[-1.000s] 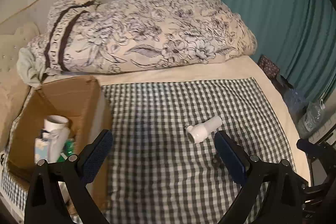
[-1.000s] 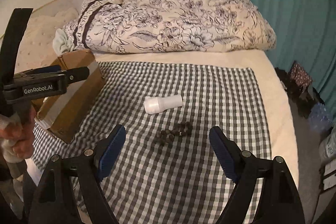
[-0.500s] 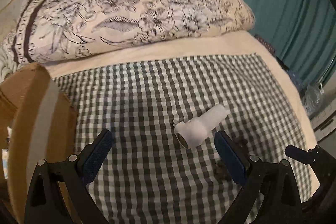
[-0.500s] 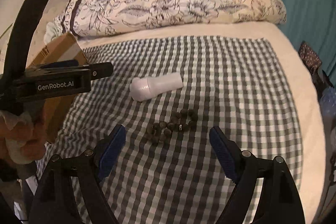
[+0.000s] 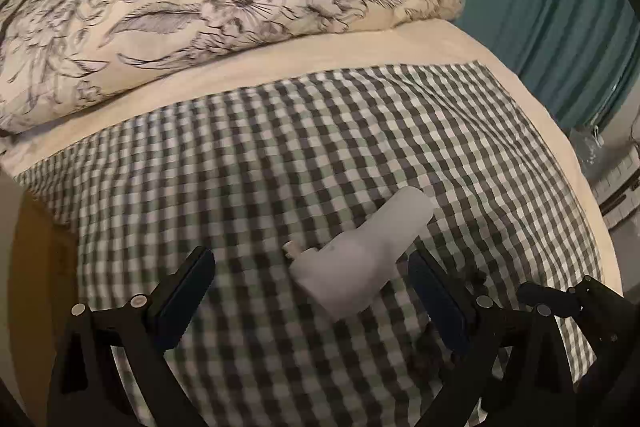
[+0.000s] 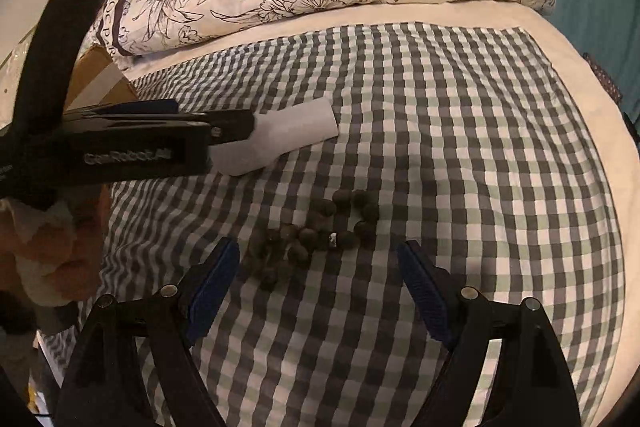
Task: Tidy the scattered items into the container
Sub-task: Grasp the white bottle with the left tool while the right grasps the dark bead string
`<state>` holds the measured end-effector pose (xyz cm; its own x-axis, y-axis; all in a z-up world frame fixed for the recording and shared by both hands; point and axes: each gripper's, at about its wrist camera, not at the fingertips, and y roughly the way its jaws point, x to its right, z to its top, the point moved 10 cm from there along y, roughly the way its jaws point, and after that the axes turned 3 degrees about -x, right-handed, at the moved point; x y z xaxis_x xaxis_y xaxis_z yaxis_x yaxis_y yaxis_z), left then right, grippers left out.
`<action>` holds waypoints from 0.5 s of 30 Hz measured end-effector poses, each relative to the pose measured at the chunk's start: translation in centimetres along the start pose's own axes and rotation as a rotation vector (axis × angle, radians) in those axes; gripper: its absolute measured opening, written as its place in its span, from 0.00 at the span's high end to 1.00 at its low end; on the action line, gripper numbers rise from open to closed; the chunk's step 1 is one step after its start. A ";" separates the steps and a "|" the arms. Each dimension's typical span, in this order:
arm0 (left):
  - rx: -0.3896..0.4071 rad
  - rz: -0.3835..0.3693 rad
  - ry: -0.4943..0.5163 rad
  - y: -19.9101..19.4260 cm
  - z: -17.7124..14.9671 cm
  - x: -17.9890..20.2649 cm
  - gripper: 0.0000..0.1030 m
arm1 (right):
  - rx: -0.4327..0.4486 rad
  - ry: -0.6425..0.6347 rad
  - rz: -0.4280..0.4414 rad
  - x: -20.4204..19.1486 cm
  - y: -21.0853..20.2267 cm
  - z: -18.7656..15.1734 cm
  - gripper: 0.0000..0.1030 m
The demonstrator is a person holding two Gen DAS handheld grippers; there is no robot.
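Reaching down with jaws spread, the left hand-held gripper [image 5: 312, 291] straddles the white bottle [image 5: 360, 255] lying on the bed's checked cloth [image 5: 280, 155]; the right hand-held gripper [image 6: 318, 287], also spread and empty, hangs near the dark beads [image 6: 320, 231]. Closing off-centre could roll the bottle away.

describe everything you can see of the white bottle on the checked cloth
The white bottle looks like matte plastic, with a wide rounded cap end and a narrower body. It lies on its side on the checked cloth, apart from the string of dark beads nearer the right gripper. In the left wrist view it sits between the open fingers of the left gripper, close to the right-hand one; no pad visibly presses on it. In the right wrist view that gripper's body hides its cap end.
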<state>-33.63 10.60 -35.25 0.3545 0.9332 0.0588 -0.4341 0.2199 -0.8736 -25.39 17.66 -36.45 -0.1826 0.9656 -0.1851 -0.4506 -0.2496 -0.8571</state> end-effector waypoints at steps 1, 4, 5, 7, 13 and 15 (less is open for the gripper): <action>-0.009 -0.008 0.005 0.6 0.0 0.4 0.03 | -0.002 -0.002 0.002 -0.1 0.2 0.0 0.20; -0.033 -0.020 0.010 1.9 -0.1 1.0 0.03 | -0.010 -0.011 0.011 -0.4 1.0 0.1 0.20; -0.042 -0.026 0.009 2.3 -0.2 1.2 0.03 | -0.012 -0.012 0.012 -0.5 1.2 0.1 0.20; -0.044 -0.035 0.006 2.7 -0.2 1.3 0.03 | -0.017 -0.007 0.017 -0.4 1.8 0.1 0.20; -0.062 -0.068 -0.004 4.1 -0.4 1.9 0.03 | -0.012 -0.014 0.005 -0.6 3.0 0.5 0.20; -0.070 -0.059 0.006 4.7 -0.6 2.1 0.03 | -0.007 -0.022 -0.012 -0.7 3.3 0.7 0.19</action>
<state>-34.47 13.45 -39.55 0.3827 0.9175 0.1081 -0.3537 0.2536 -0.9003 -27.35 16.14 -38.85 -0.1968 0.9666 -0.1640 -0.4472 -0.2374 -0.8624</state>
